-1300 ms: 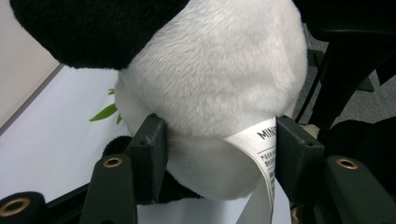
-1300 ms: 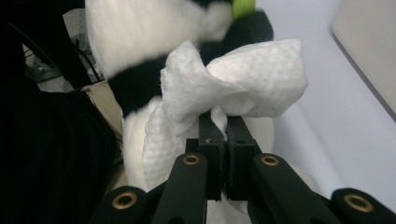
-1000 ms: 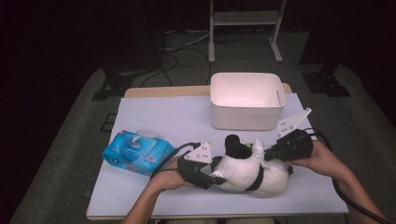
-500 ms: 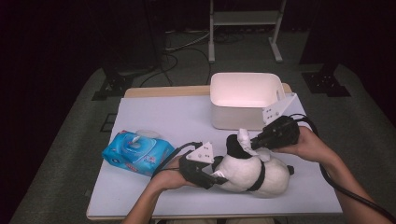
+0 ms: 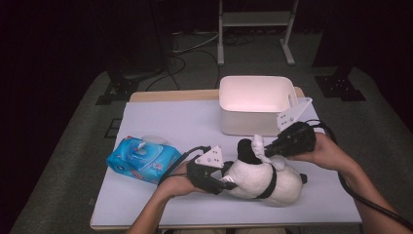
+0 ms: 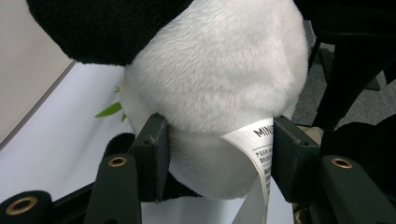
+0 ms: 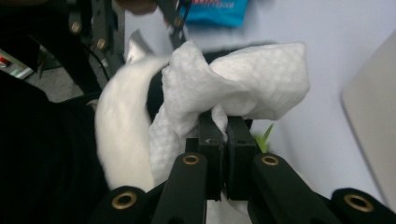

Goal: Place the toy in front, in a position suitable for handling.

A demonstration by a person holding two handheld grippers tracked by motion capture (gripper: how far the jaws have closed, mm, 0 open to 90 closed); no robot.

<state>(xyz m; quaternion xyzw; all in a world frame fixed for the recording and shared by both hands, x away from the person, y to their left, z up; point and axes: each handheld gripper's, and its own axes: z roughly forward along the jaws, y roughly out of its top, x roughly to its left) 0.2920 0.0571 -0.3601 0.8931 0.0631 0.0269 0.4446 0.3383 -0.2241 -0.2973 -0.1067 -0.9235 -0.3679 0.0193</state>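
A black-and-white plush panda (image 5: 258, 180) lies on the white table (image 5: 175, 122) near its front edge. My left gripper (image 5: 229, 184) comes in from the left and is shut on the panda's white fur (image 6: 210, 79); both pads press into it, and a sewn label (image 6: 257, 154) hangs by the right-hand pad. My right gripper (image 5: 265, 151) hovers over the panda's black upper part, shut on a crumpled white wipe (image 7: 233, 88). The wipe (image 5: 258, 145) rests against the plush.
A blue pack of wet wipes (image 5: 143, 158) lies at the left of the table with its flap raised. A white plastic bin (image 5: 255, 105) stands at the back right, close behind the right hand. Cables trail from both grippers.
The right gripper with the wipe has moved left and a little up, from the panda's right end to over its black upper part. The left gripper and the panda have stayed put.
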